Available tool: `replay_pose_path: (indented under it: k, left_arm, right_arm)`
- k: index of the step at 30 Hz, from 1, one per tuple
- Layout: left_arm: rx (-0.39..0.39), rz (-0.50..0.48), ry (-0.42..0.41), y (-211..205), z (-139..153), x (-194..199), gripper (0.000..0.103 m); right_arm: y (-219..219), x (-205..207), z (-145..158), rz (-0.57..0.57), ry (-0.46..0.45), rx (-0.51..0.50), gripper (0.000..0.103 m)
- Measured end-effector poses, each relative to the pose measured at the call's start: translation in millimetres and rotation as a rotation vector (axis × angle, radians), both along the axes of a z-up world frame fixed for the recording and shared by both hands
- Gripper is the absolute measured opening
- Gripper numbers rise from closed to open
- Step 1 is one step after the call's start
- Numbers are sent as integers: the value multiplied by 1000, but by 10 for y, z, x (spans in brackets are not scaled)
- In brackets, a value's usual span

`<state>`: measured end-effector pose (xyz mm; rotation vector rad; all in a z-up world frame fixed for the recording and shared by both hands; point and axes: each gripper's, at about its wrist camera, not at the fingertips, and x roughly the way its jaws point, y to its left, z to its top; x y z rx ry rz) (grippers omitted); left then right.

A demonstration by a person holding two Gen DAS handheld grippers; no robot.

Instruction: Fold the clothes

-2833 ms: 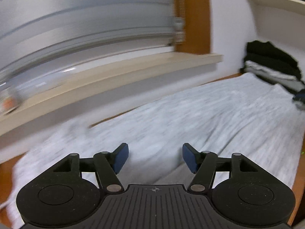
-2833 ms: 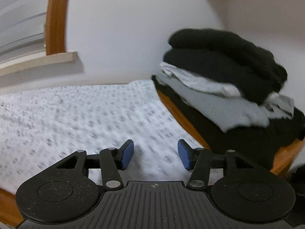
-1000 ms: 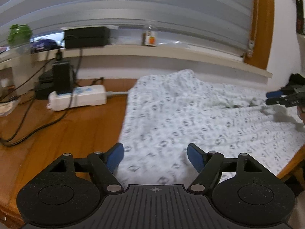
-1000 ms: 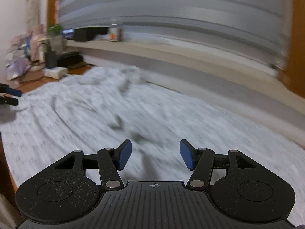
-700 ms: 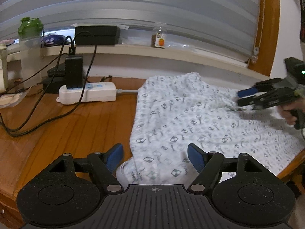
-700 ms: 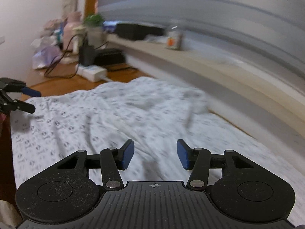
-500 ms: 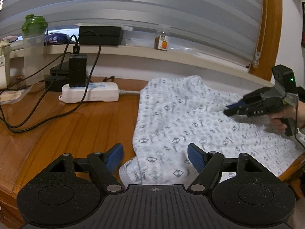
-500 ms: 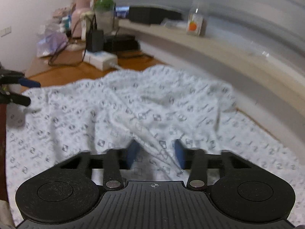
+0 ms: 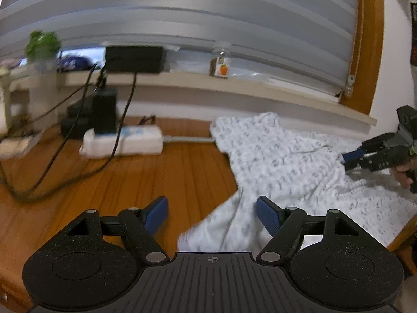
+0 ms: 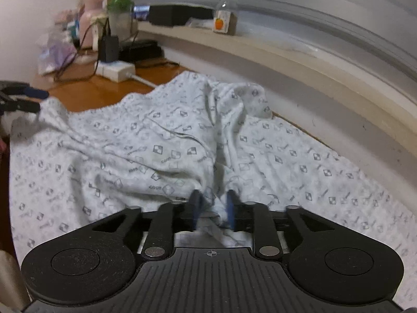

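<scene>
A white garment with a small diamond print (image 10: pixel 161 154) lies rumpled across the wooden table (image 9: pixel 166 180). My right gripper (image 10: pixel 213 208) is low on the cloth with a raised fold pinched between its blue pads; creases run from the fold up the garment, and the jaws are opening. The left wrist view shows that gripper (image 9: pixel 348 160) at the far right, held by a hand. My left gripper (image 9: pixel 211 208) stands open at the garment's near left corner (image 9: pixel 234 224), one pad over bare wood, the other over cloth. It also shows at the left edge (image 10: pixel 26 100) of the right wrist view.
A white power strip (image 9: pixel 122 144) with a black adapter and cables lies on the table left of the garment. A window sill (image 9: pixel 260 88) carries a small jar (image 9: pixel 221 65), a black box and a green-capped bottle. The table's front edge (image 9: pixel 406 232) is near right.
My right gripper has come down onto the garment and its jaws have narrowed around a fold of cloth. The left gripper stays open, and its view has shifted slightly.
</scene>
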<state>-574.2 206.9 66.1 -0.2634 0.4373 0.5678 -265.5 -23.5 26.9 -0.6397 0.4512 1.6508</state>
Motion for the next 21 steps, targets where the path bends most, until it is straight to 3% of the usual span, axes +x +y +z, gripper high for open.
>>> replay_pose_path:
  k: [5,12,19,21]
  left_arm:
    - [-26,-77,11,464,212,482,62]
    - [-264,-115,98,1361,-28,1515,62]
    - [-261,-56,115,1548,-112,1958,64]
    - [-244,-58,129,1525,-138,2033,57]
  right_arm:
    - [-46,-33,-92,9,-31,18,50]
    - [-213,27,-171,-20,-72,65,59]
    - [-260,91,-209,-33,-40,93,60]
    - [-270,62,-208,-28,-57,99,60]
